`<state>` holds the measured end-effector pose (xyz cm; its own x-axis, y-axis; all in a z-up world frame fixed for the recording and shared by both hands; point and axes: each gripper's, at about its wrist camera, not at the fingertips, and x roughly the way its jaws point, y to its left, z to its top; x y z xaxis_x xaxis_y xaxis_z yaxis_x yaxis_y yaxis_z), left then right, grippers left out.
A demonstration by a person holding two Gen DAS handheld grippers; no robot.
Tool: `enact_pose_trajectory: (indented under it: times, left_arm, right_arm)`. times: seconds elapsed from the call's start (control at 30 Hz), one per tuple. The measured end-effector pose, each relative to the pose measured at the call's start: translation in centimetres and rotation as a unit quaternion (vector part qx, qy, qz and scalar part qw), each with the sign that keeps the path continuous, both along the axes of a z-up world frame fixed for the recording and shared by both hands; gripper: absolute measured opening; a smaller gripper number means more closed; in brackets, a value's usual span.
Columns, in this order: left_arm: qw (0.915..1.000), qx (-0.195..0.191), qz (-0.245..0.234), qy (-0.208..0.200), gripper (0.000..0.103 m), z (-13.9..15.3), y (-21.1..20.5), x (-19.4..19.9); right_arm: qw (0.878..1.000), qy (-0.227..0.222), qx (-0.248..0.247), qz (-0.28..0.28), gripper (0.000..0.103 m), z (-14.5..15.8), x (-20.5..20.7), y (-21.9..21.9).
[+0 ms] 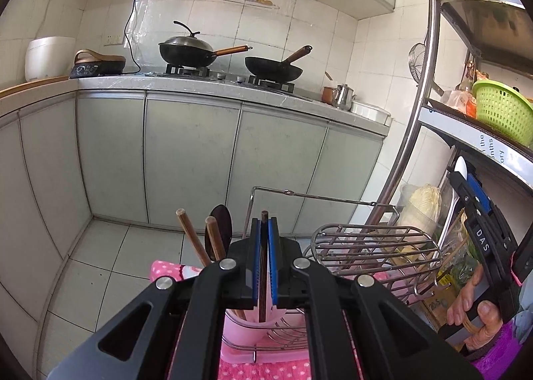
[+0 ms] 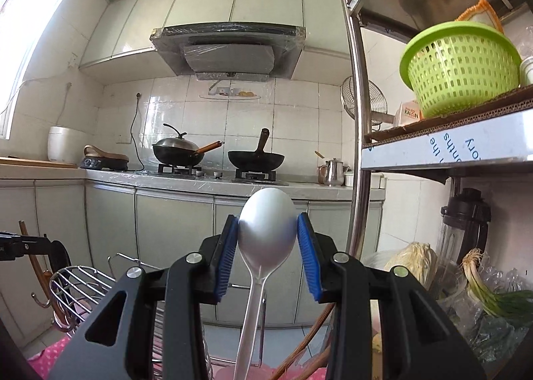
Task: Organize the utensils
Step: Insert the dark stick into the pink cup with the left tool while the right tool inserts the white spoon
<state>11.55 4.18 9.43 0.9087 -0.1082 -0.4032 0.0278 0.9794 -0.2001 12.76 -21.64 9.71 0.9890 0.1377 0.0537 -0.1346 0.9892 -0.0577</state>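
Note:
My left gripper [image 1: 265, 230] is shut on a dark wooden chopstick [image 1: 264, 283] that stands upright between the blue pads, its lower end in a pink holder [image 1: 246, 330]. Two more wooden utensil handles [image 1: 196, 243] and a dark spoon [image 1: 221, 223] stand in the same holder. A wire rack [image 1: 373, 250] sits just to the right. My right gripper [image 2: 267, 230] is shut on the bowl of a white plastic spoon [image 2: 266, 230], handle hanging down. The right gripper also shows in the left wrist view [image 1: 466, 180], held in a hand at the far right.
A metal shelf post [image 2: 358, 133] rises close on the right, with a green basket [image 2: 461, 70] on a shelf and greens [image 2: 486, 296] below. Across the floor, a counter [image 1: 233, 86] carries two woks [image 1: 273, 66]. A pink dotted cloth [image 1: 166, 271] lies under the holder.

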Motion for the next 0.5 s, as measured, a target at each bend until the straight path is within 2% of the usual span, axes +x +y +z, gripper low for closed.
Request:
enact_pose_trajectory:
  times: [0.2,0.4,0.5]
  left_arm:
    - [1.0,0.001,-0.003,0.008,0.004,-0.2,-0.1,0.2]
    - [0.9995,0.005,-0.011,0.028,0.005,-0.3,-0.6,0.4]
    - [0.9994,0.0,-0.01,0.034,0.007,-0.2,-0.5,0.3]
  right_arm:
    - [0.999,0.04,-0.005,0.013,0.038,-1.9,-0.4,-0.2]
    - [0.996,0.09,0.002,0.029,0.038,-2.0,-0.4,-0.9]
    - [0.995,0.097,0.007,0.029,0.038,-1.7,-0.8,-1.4]
